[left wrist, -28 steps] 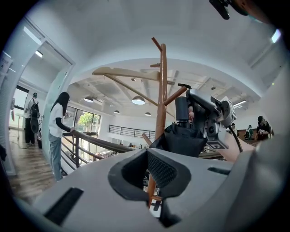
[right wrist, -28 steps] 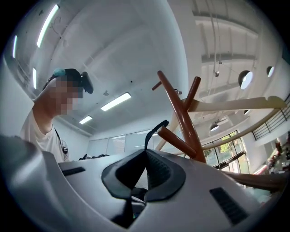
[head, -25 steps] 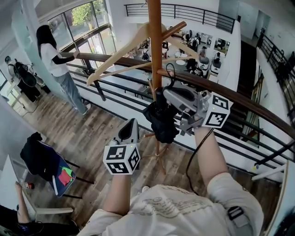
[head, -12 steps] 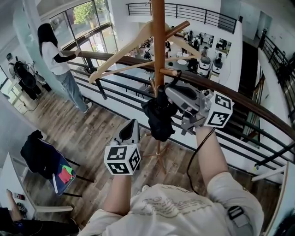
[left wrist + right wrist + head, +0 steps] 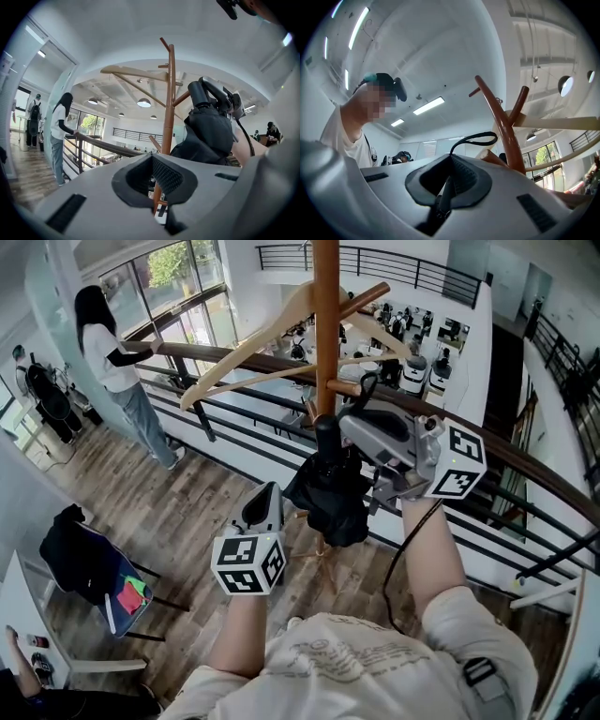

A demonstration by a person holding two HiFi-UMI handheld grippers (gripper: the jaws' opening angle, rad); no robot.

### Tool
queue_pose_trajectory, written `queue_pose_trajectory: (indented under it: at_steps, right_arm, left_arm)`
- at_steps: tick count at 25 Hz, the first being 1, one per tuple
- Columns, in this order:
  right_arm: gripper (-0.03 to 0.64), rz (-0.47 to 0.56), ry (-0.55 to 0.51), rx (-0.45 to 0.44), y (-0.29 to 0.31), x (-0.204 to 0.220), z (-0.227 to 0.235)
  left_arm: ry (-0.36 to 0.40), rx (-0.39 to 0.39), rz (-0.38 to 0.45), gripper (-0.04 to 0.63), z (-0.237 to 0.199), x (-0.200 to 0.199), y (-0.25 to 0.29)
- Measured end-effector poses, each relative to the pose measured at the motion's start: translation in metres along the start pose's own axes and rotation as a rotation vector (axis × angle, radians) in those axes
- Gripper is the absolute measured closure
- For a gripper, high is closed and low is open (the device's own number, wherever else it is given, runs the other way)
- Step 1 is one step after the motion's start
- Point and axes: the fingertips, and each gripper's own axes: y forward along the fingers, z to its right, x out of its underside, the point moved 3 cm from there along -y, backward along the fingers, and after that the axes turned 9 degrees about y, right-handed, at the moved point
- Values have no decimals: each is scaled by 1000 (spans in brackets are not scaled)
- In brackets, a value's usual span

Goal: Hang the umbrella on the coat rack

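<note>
The wooden coat rack point(image 5: 325, 324) rises straight ahead, with short pegs point(image 5: 343, 387) sticking out of its pole. A folded black umbrella point(image 5: 330, 491) hangs beside the pole by its black strap loop point(image 5: 365, 386). My right gripper point(image 5: 349, 424) is shut on that strap, and the loop stands just above the peg. In the right gripper view the strap point(image 5: 474, 138) curls up from the shut jaws point(image 5: 451, 160), next to the pole point(image 5: 506, 136). My left gripper point(image 5: 269, 489) is lower and to the left, shut with nothing in it point(image 5: 152, 157), pointing toward the umbrella point(image 5: 209, 133).
A wooden clothes hanger point(image 5: 246, 352) hangs on the rack's upper pegs. A dark handrail point(image 5: 525, 465) with metal bars runs behind the rack over an open floor below. A person point(image 5: 111, 362) stands at the rail, far left. A chair with clothes point(image 5: 89, 568) is at lower left.
My right gripper has risen with the umbrella, bringing the strap loop up to the peg. The umbrella has swung slightly right and nearer. The left gripper has stayed in place.
</note>
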Motion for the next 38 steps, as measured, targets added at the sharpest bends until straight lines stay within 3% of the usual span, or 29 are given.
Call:
queue_pose_trajectory:
  at_steps: [18,38]
  right_arm:
    - [611,19,165,-25,-7,22,30]
    - [611,34,204,-84,0,26,28]
  left_arm:
    - [2,-33,-8,598,2,3,-3]
    - [18,-42,-21,598,2,7,-10]
